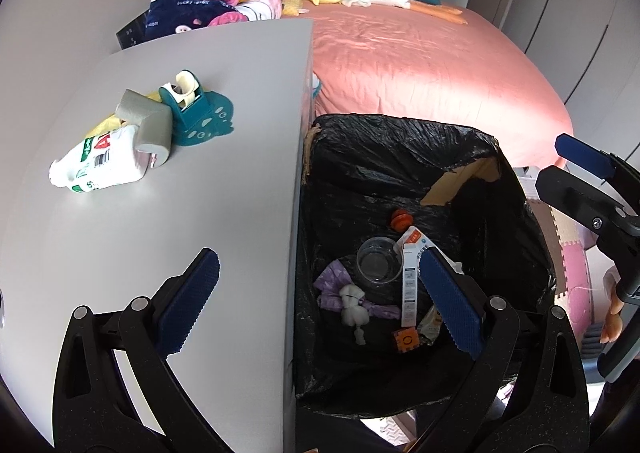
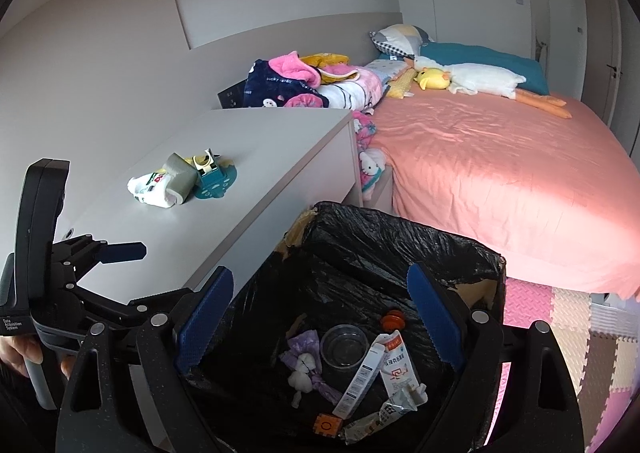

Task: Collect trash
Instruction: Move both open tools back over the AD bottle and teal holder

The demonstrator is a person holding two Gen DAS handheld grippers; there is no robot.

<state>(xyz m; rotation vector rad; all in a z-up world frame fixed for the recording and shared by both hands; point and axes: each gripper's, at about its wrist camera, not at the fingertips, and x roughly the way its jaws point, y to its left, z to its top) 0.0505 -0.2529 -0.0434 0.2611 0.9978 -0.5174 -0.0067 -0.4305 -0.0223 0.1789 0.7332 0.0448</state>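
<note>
I take the trash bin (image 1: 400,181) as my landmark. Nearest me, both grippers hang at its mouth with nothing between their pads. My right gripper (image 2: 320,317) sits squarely over the opening, jaws spread wide and empty. My left gripper (image 1: 320,305) is spread just as wide and also empty, and it straddles the bin's left wall: one pad over the cabinet top (image 1: 180,221), the other over the bin's interior.

Down inside the bin lie a clear cup (image 2: 345,345), a flattened carton (image 2: 362,377), a purple wrapper (image 2: 306,349) and an orange cap (image 2: 394,321).

What is left to collect, I judge, is the cluster on the cabinet top, left of the bin and farther back: a crumpled white pack (image 1: 102,163), with a grey foam corner piece (image 1: 150,123) resting across its far end. The pack's long axis runs roughly left to right. Touching them is a teal tape holder (image 1: 192,115); whether that counts as trash I cannot tell.

My left gripper is the nearer one. The surface between it and the cluster is bare. The cabinet's right edge meets the bin wall, so carrying back across looks unobstructed. Beyond the bin lies the pink bed (image 2: 500,173).
</note>
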